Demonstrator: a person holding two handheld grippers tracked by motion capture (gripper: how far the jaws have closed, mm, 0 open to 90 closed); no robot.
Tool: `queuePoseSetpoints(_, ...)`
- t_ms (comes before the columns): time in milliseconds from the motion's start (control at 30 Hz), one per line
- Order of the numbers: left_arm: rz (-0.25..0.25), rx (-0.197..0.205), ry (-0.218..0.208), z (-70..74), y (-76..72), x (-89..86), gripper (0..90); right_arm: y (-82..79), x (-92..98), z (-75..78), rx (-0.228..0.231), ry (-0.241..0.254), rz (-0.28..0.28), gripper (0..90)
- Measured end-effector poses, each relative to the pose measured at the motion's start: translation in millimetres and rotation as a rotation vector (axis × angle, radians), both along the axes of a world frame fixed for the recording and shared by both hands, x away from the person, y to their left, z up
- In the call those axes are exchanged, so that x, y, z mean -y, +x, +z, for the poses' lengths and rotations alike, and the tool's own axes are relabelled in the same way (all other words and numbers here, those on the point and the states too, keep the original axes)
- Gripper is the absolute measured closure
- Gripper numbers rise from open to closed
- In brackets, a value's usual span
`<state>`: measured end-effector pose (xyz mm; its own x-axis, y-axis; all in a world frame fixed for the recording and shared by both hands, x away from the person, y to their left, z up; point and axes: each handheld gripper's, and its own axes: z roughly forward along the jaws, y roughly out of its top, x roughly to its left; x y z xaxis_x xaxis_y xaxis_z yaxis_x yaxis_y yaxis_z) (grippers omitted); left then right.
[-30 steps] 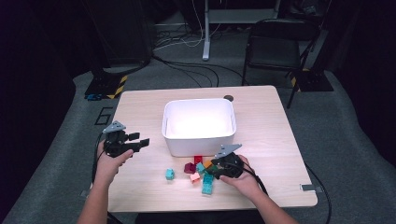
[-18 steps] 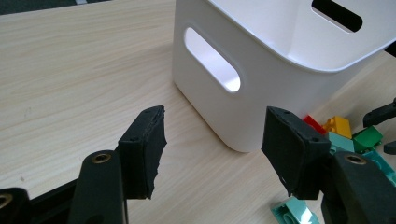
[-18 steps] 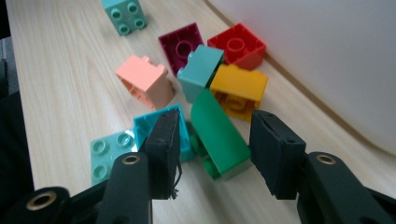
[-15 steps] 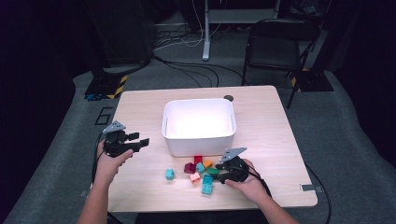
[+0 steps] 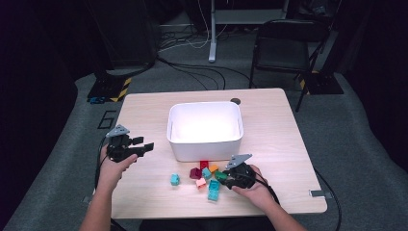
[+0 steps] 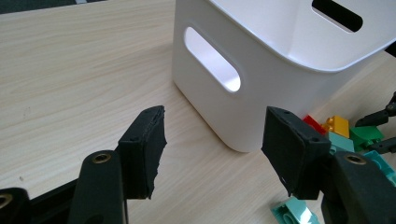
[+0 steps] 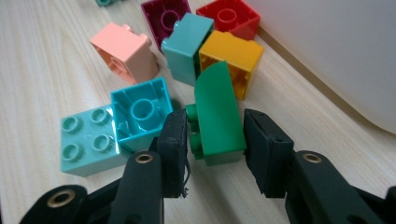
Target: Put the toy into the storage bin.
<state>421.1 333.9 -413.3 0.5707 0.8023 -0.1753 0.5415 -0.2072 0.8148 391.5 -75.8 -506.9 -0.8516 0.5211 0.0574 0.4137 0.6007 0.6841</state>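
My right gripper (image 7: 215, 135) has just been closing, and its pads now sit against both sides of a green curved brick (image 7: 217, 112) lying on the table. Around it lie a cyan brick (image 7: 140, 112), a light teal brick (image 7: 84, 140), an orange brick (image 7: 231, 58), a teal brick (image 7: 187, 46), a pink brick (image 7: 126, 51), a maroon brick (image 7: 166, 16) and a red brick (image 7: 229, 16). In the high view the right gripper (image 5: 223, 177) is at the brick pile in front of the white bin (image 5: 204, 107). My left gripper (image 5: 146, 144) hovers open and empty left of the bin (image 6: 261, 70).
A lone teal brick (image 5: 175, 179) lies left of the pile, and another teal brick (image 5: 213, 190) sits nearer the front edge. The wooden table (image 5: 284, 139) has bare room right of the bin. A black chair (image 5: 284, 48) stands behind the table.
The right gripper's jaws have narrowed onto the green brick at the pile. The left hand and gripper have stayed where they were.
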Motion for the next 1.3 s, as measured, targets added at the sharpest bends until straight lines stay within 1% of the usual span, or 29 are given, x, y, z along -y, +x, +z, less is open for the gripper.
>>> queuePoseSetpoints(33, 0.000, 0.000, 0.000, 0.0, 0.0, 0.0, 39.0, -0.1, -0.2, -0.8, -0.004, -0.003, -0.004, 60.4)
queuePoseSetpoints(233, -0.002, -0.001, 0.001, -0.4, 0.3, 0.5, 39.0, 0.4, 0.4, -0.7, 0.010, -0.011, -0.006, 65.5)
queuePoseSetpoints(467, -0.002, -0.001, 0.000, -0.1, 0.2, 0.1, 39.0, -1.3, -0.5, 4.3, -0.006, -0.007, -0.003, 65.8)
queuePoseSetpoints(533, 0.000, -0.001, 0.000, -0.2, 0.1, 0.1, 39.0, -1.2, -0.4, 7.2, -0.008, -0.005, 0.009, 65.8)
queuePoseSetpoints(567, 0.000, -0.001, 0.001, -0.2, 0.2, 0.1, 39.0, -2.1, -0.8, 9.0, -0.016, 0.002, 0.002, 65.8)
queuePoseSetpoints(733, -0.001, -0.001, 0.002, -0.3, 0.3, 0.3, 39.0, -2.3, 0.6, 17.5, -0.014, 0.012, 0.006, 65.8)
queuePoseSetpoints(767, -0.001, -0.001, 0.002, -0.3, 0.2, 0.2, 39.0, -3.2, 0.6, 19.5, -0.020, 0.015, -0.004, 65.9)
queuePoseSetpoints(833, -0.001, -0.001, 0.002, -0.2, 0.1, 0.1, 39.0, -2.7, 1.6, 23.0, -0.013, 0.016, 0.006, 65.8)
queuePoseSetpoints(900, -0.001, -0.002, 0.002, 0.1, -0.1, -0.1, 39.0, -3.3, 1.9, 26.8, -0.015, 0.017, 0.005, 65.9)
queuePoseSetpoints(933, 0.003, -0.001, -0.001, 0.1, -0.3, 0.2, 39.0, -3.0, 2.4, 28.6, -0.008, 0.015, 0.014, 65.9)
queuePoseSetpoints(1067, 0.004, 0.001, -0.002, 0.1, -0.4, 0.2, 39.0, -5.4, 2.5, 38.3, -0.025, 0.027, 0.008, 65.9)
queuePoseSetpoints(1133, 0.004, 0.004, -0.004, 0.1, -0.2, 0.1, 39.0, -5.2, 2.5, 43.2, -0.010, 0.027, 0.018, 65.9)
queuePoseSetpoints(1200, 0.004, 0.004, -0.003, 0.2, -0.2, 0.0, 39.0, -5.9, 2.6, 48.8, -0.011, 0.023, 0.022, 65.9)
queuePoseSetpoints(1267, 0.002, 0.004, -0.002, 0.1, -0.1, -0.3, 39.0, -6.6, 2.4, 54.3, -0.014, 0.028, 0.021, 65.9)
queuePoseSetpoints(1300, 0.002, 0.002, -0.001, 0.3, -0.1, -0.5, 39.0, -6.1, 2.6, 57.0, -0.006, 0.028, 0.028, 65.9)
